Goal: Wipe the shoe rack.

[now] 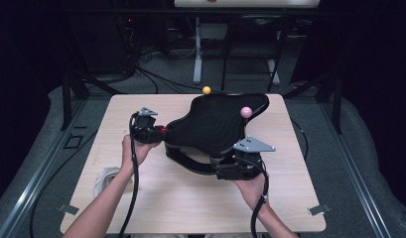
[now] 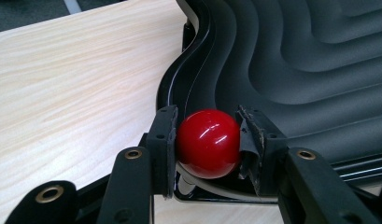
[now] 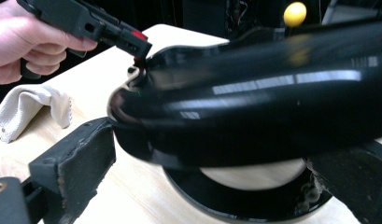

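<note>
Two grippers are on this glossy black wavy-ridged tray (image 1: 210, 124) with ball-topped knobs, which sits on the pale wooden bench (image 1: 166, 198). Left gripper (image 2: 208, 140) has its jaws clamped tight on a shiny red ball knob (image 2: 208, 143) at the tray's near-left rim, pads pressing both sides. Right gripper (image 3: 202, 172) is at the tray's front edge, jaws spread wide either side of the black underside (no pad touching that I can make out). Yellow ball (image 1: 206, 90) and pink ball (image 1: 245, 112) stand at the far rim. White cloth (image 3: 30, 109) lies crumpled by the person's left hand (image 3: 25, 42).
</note>
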The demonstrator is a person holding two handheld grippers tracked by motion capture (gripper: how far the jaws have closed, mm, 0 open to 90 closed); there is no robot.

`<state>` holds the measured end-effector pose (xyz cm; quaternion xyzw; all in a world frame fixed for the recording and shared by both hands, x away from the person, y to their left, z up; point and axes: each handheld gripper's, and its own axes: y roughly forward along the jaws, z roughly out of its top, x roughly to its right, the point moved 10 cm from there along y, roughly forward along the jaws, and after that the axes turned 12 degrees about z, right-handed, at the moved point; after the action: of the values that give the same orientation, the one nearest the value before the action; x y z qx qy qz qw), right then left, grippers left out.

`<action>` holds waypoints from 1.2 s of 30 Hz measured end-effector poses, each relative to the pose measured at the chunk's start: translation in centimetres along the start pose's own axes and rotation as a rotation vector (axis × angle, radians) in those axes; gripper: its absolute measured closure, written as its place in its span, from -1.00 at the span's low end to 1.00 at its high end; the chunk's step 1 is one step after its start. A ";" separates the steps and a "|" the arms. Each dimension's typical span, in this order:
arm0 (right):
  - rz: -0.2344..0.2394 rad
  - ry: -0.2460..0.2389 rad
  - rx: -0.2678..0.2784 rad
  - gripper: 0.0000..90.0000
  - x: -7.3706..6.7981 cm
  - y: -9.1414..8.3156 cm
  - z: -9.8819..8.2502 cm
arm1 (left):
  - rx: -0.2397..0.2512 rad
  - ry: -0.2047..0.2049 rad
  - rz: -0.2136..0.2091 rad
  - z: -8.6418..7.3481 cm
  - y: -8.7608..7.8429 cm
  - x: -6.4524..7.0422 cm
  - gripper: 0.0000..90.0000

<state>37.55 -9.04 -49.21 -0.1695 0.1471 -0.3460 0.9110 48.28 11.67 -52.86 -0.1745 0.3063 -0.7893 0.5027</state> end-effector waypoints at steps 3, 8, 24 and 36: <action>0.001 -0.018 0.029 -0.93 -0.2 -0.4 0.4 | -0.001 -0.009 0.000 -0.4 -0.4 0.0 0.32; -0.002 -0.025 0.049 -0.94 -0.2 -0.5 0.7 | -0.002 0.002 -0.003 -0.7 -0.8 0.2 0.32; -0.082 -0.031 0.041 -0.92 2.3 -1.0 0.8 | -0.002 0.038 -0.037 -1.7 -2.0 1.6 0.33; -0.151 0.013 0.033 -0.92 5.7 -0.4 0.8 | 0.024 0.110 -0.116 -2.4 -2.7 4.1 0.33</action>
<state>41.70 -12.99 -49.17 -0.1630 0.1340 -0.4170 0.8841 43.24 9.57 -52.99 -0.1422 0.3133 -0.8292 0.4405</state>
